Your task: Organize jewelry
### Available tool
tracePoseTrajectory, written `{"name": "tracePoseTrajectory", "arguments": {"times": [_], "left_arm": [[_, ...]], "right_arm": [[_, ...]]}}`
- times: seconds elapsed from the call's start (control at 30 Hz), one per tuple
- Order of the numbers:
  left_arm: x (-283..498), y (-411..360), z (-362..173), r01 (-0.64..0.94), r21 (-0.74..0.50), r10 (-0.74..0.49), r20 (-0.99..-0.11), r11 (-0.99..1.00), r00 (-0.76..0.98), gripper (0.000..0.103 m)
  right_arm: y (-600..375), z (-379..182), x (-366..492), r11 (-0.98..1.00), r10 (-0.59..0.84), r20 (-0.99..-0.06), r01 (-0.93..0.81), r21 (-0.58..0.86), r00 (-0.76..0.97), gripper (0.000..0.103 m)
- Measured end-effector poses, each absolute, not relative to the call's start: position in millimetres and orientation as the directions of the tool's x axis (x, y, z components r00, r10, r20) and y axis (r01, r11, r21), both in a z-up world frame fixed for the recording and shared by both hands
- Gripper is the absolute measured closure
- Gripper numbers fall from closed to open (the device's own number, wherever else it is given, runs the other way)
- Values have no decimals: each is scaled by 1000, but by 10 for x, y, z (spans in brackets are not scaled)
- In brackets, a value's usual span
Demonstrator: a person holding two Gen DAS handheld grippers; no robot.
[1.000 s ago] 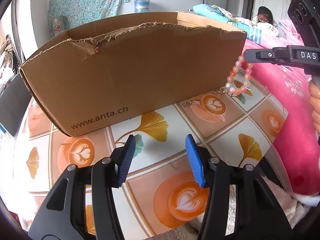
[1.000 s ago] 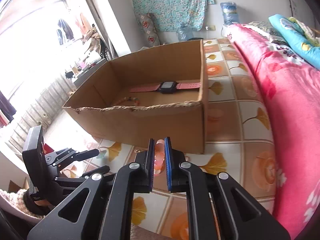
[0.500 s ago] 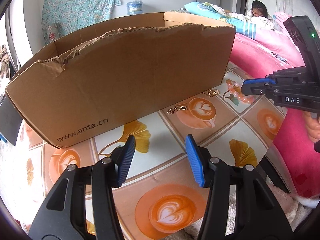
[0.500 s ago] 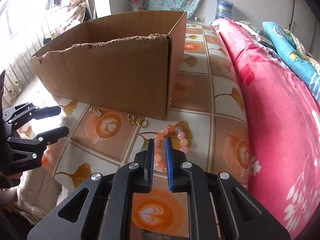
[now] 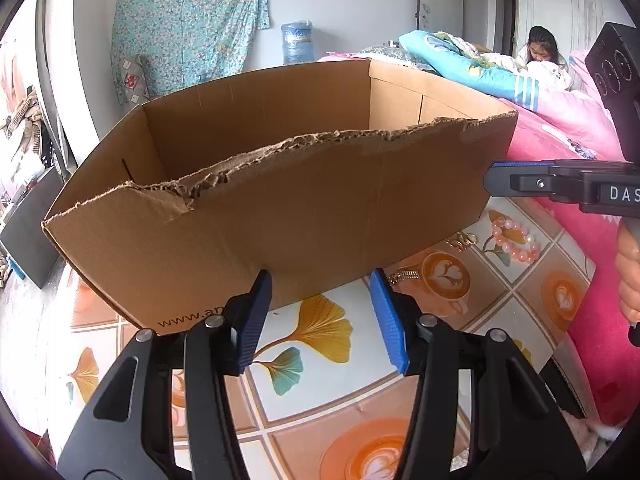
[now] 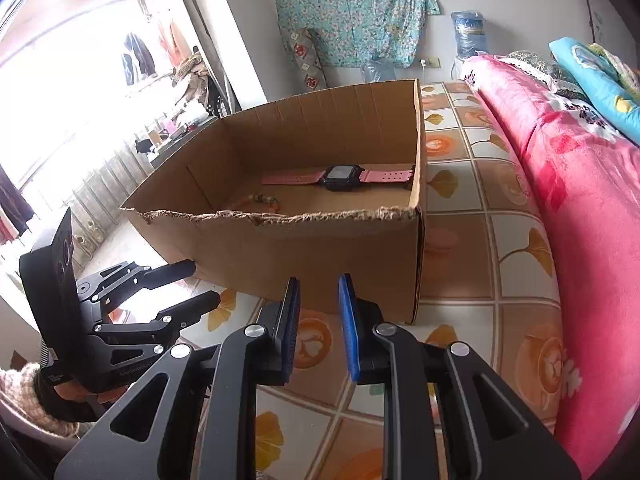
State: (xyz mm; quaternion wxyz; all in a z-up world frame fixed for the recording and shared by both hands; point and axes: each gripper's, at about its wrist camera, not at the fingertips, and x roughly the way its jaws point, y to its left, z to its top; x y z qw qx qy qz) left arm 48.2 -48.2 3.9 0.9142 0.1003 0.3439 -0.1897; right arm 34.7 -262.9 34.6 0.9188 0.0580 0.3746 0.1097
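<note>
The pink bead bracelet (image 5: 515,239) is lying on the patterned tabletop (image 5: 320,384) just outside the cardboard box (image 5: 280,216), near its right corner, with small gold earrings (image 5: 462,239) and a short gold chain piece (image 5: 404,276) beside it closer to the box wall. A pink-strapped watch (image 6: 340,176) and a small beaded cord (image 6: 260,200) are already sitting inside the box

Your right gripper (image 6: 318,320) is opening, nothing between its pads, and it is hovering above the bracelet, near the box corner. Your left gripper (image 5: 320,312) is standing about half apart and empty, pointing at the box's front wall

The step looks like collecting the loose pieces into the box. You are best coming down over one side of the bead loop so the pads straddle a single strand, then closing firmly, since round beads will likely roll out of a shallow pinch. You should be lifting clear of the torn front edge (image 5: 320,136) before releasing

Readable writing: "www.an", the rest hidden behind your left finger, is printing along the box front (image 5: 188,318); "DAS" is showing on the right gripper body (image 5: 624,194)
</note>
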Motion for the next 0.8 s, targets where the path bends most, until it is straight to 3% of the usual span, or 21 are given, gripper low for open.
{"name": "tracePoseTrajectory", "arguments": {"times": [0.27,0.4,0.63,0.8], "left_arm": [[649,-411,75,374,57,-247,-658,926,711,54],[535,-543,42,472,44,-328,-663,881,673,54],[510,-897,-158,612,166,-333,-714,774,615,55],[659,-977,-188,668,125,-368,-752,734,546,77]], "right_arm": [[-2601,304,508,964,260,-671,-151,217,694,83],[-2576,222,418,950,311,-686,-183,255,658,83],[-2539,26,217,940,339,-724,-186,286,600,83],[-2579,0,221,935,350,-723,-178,306,596,83]]}}
